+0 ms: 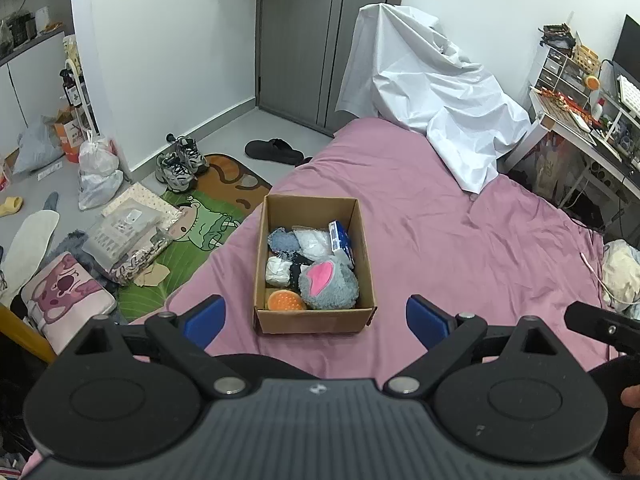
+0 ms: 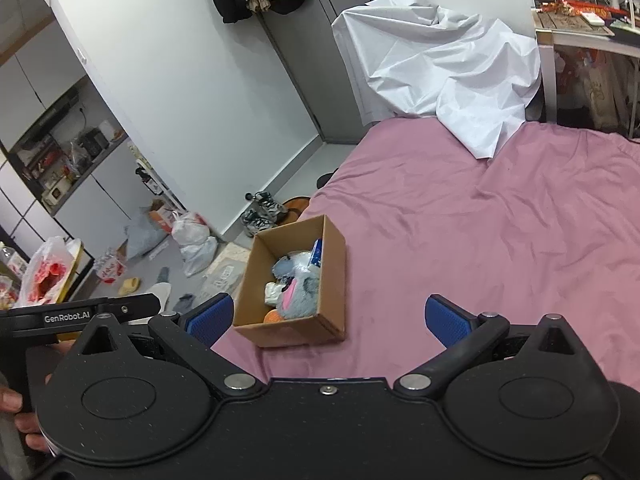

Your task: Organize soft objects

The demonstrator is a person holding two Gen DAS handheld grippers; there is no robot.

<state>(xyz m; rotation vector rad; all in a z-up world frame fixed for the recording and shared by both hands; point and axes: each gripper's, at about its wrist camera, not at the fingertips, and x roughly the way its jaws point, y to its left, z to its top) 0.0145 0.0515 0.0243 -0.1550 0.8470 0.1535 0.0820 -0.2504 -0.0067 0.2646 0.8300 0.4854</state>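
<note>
An open cardboard box [image 1: 264, 240] sits on the pink bedsheet [image 1: 460, 240]. It holds a grey plush with a pink patch [image 1: 328, 282], an orange ball [image 1: 285, 301], a white bundle [image 1: 278, 272], a blue-grey soft item [image 1: 282, 240], a clear bag [image 1: 314, 242] and a blue-white pack [image 1: 340, 236]. My left gripper [image 1: 316, 316] is open and empty, just in front of the box. My right gripper [image 2: 330, 316] is open and empty, near the box [image 2: 332, 280] with the plush [image 2: 300, 296] showing inside.
A white sheet [image 1: 432, 92] is draped at the bed's far end. A desk with clutter [image 1: 580, 120] stands at the right. On the floor at the left lie shoes [image 1: 180, 162], a slipper [image 1: 274, 151], bags [image 1: 98, 176] and a cartoon mat [image 1: 200, 224].
</note>
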